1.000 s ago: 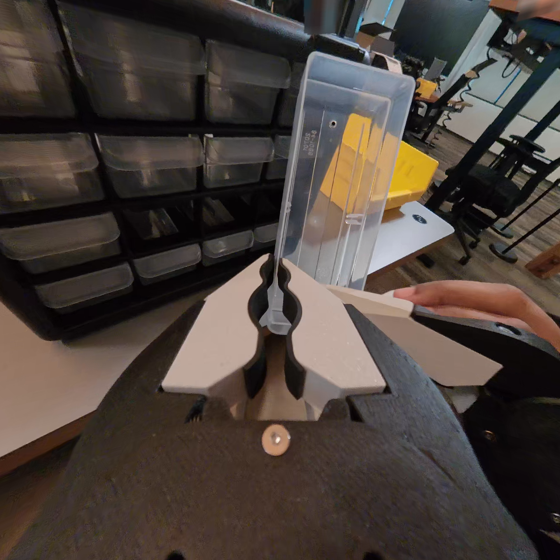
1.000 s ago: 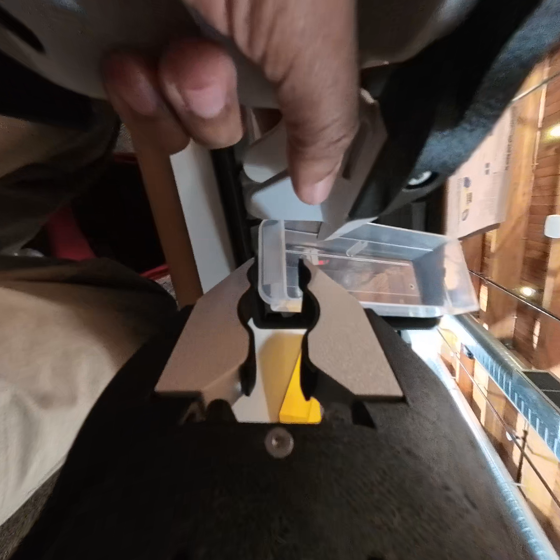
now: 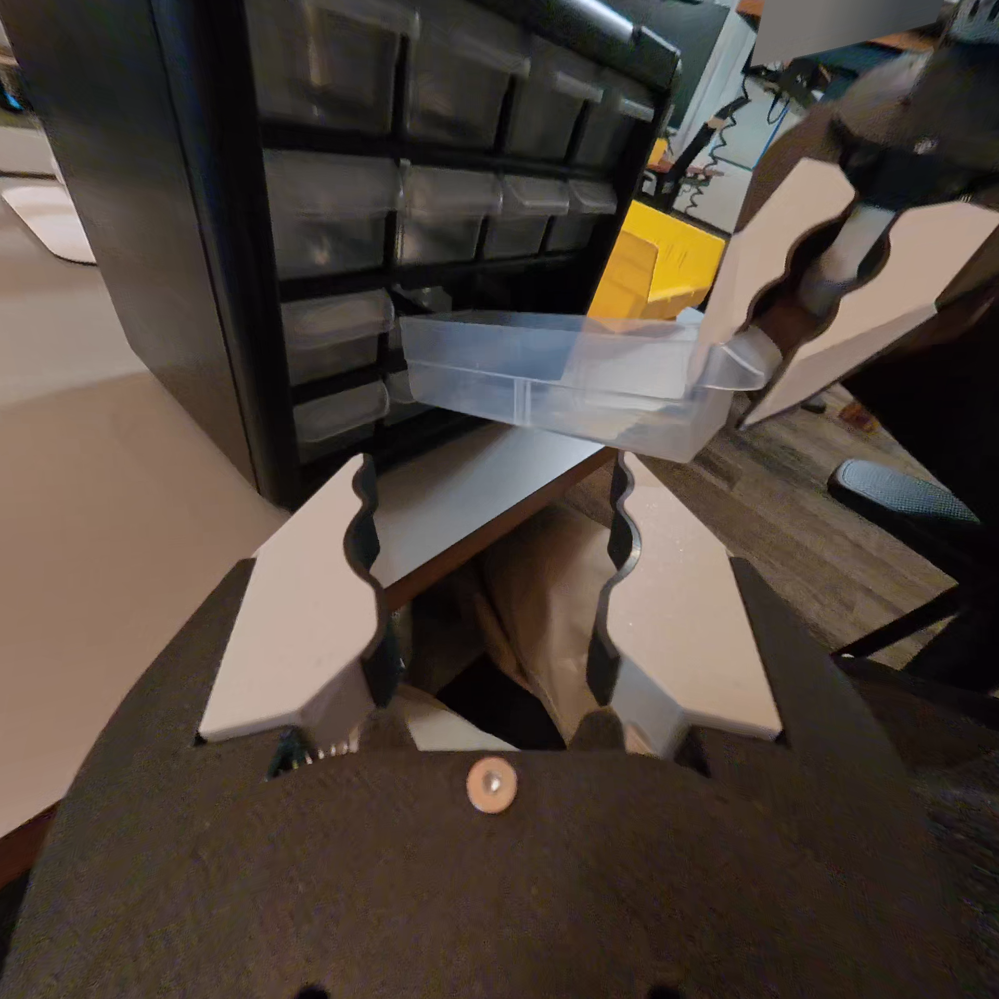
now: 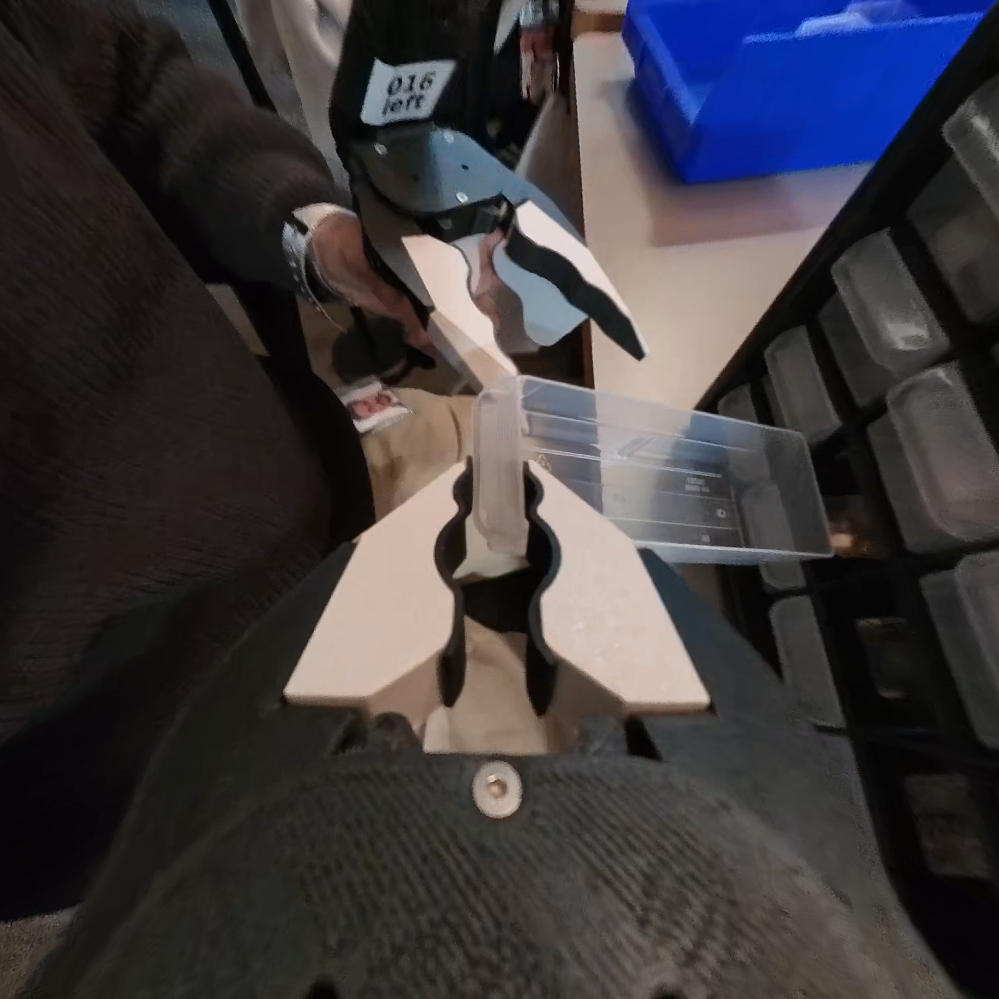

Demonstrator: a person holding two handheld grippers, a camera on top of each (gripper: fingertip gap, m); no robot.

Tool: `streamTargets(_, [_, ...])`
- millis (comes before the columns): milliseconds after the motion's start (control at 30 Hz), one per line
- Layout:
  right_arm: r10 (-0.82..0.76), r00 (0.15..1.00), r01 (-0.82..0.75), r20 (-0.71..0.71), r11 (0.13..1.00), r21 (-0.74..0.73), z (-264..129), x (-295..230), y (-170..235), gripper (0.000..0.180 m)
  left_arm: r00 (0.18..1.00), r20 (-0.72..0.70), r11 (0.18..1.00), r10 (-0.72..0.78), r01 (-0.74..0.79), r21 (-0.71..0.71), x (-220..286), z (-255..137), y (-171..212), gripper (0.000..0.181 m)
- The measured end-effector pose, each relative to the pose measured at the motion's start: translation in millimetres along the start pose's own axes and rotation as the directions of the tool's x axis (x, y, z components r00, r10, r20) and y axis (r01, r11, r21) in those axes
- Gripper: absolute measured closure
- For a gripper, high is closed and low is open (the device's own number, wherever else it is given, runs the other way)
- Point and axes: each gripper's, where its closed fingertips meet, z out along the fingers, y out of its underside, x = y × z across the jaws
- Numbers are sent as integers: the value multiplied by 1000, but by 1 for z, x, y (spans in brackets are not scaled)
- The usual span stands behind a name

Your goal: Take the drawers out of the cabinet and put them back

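Observation:
A clear plastic drawer [image 3: 540, 373] hangs level in the air, its far end at the front of the black cabinet [image 3: 162, 216] beside an empty slot [image 3: 427, 297]. My right gripper [image 4: 498, 470] is shut on the drawer's front lip [image 4: 494, 459]; the drawer [image 4: 676, 475] reaches right toward the cabinet [image 4: 919, 432]. The right gripper also shows in the left wrist view [image 3: 740, 378]. My left gripper [image 3: 493, 470] is open and empty, low over the table's front edge, below the drawer. It shows open in the right wrist view [image 4: 573, 357], just above the drawer.
The cabinet stands on a pale table [image 3: 81, 486] and holds several clear drawers. A yellow bin [image 3: 665, 259] sits behind the drawer. A blue bin [image 4: 811, 81] is on the table farther off. An office chair [image 3: 892, 497] stands to the right, off the table.
My left gripper let go of the drawer, opened and dropped back. My right gripper took the drawer's lip and swung it from upright to level, toward the cabinet.

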Motion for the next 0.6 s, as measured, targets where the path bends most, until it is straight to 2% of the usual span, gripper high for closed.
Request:
streamTargets(133, [-16,1000,14,-23,997,-81,1,13,5,164,1000,-20,999,5,-6,-32,1,5,7,95])
streamTargets(600, [-110,990,99,-93,988,-117,11,26,13,164,995,-57,993,-86,81,-83,-1,13,18,95])
